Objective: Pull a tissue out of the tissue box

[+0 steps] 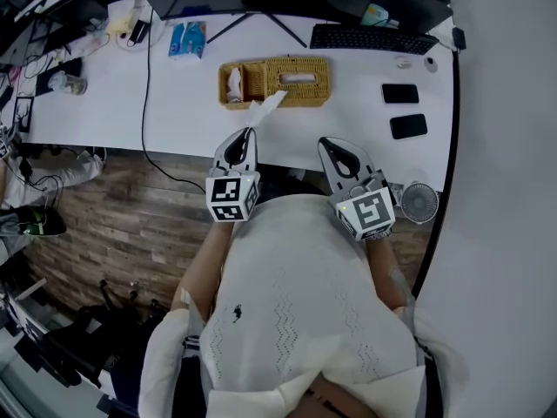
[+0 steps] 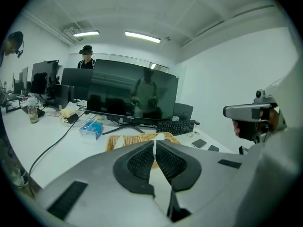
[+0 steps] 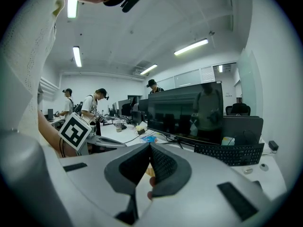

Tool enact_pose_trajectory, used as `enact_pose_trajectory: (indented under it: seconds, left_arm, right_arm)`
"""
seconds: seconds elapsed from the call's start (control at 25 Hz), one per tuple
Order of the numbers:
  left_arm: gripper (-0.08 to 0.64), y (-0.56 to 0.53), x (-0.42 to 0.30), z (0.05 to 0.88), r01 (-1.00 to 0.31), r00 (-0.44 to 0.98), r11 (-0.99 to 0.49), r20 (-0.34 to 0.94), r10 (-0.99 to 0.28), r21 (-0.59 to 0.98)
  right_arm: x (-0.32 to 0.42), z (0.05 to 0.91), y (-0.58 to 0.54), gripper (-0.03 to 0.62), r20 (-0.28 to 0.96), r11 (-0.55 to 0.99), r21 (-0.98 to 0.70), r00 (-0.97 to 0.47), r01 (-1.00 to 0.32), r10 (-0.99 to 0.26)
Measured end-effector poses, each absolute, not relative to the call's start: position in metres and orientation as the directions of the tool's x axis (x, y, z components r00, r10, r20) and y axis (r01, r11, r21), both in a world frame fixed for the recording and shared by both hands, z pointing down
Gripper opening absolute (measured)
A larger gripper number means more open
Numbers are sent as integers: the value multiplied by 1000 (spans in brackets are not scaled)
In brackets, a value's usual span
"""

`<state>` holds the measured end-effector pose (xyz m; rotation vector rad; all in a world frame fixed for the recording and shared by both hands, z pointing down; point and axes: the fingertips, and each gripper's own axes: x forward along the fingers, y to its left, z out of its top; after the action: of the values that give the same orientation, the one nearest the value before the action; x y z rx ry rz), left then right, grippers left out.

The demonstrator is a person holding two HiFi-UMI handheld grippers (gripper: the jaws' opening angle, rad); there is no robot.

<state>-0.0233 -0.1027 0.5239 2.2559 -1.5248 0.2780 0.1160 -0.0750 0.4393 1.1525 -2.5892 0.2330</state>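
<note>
The left gripper [image 1: 250, 131] is pale grey with black ribbed pads and a black-and-white marker cube, and the right gripper [image 1: 325, 143] matches it. At the left gripper's tip is a white tissue [image 1: 266, 105], and just ahead is a tan woven tissue box [image 1: 300, 84] on the white surface [image 1: 174, 103]. Ahead of the right gripper are 2 black phones [image 1: 399, 93] and a black keyboard [image 1: 372, 38].

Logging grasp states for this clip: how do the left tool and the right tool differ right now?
The left tool is shut on the tissue; the right tool is shut on nothing. The left tool sits just in front of the tissue box, the right tool off to its side. Both point toward the desk, jaws together.
</note>
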Motion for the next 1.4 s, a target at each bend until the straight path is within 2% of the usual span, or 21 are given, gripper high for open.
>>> enact_pose_trajectory:
  seconds: [0.52, 0.96, 1.24, 1.4]
  left_arm:
    - [18, -103, -28, 499, -911, 402, -344, 297, -866, 228]
    - [18, -109, -26, 460, -898, 429, -390, 208, -879, 205]
    - [18, -112, -33, 432, -907, 409, -377, 173, -896, 187]
    - [18, -120, -31, 407, -903, 417, -391, 141, -898, 177]
  right_arm:
    - [109, 444, -73, 2, 360, 662, -20, -623, -749, -694]
    - [111, 421, -83, 2, 308, 648, 8, -615, -762, -726]
    - [125, 393, -83, 2, 240, 595, -58, -590, -802, -771]
    - [130, 363, -90, 0, 194, 584, -32, -578, -811, -792]
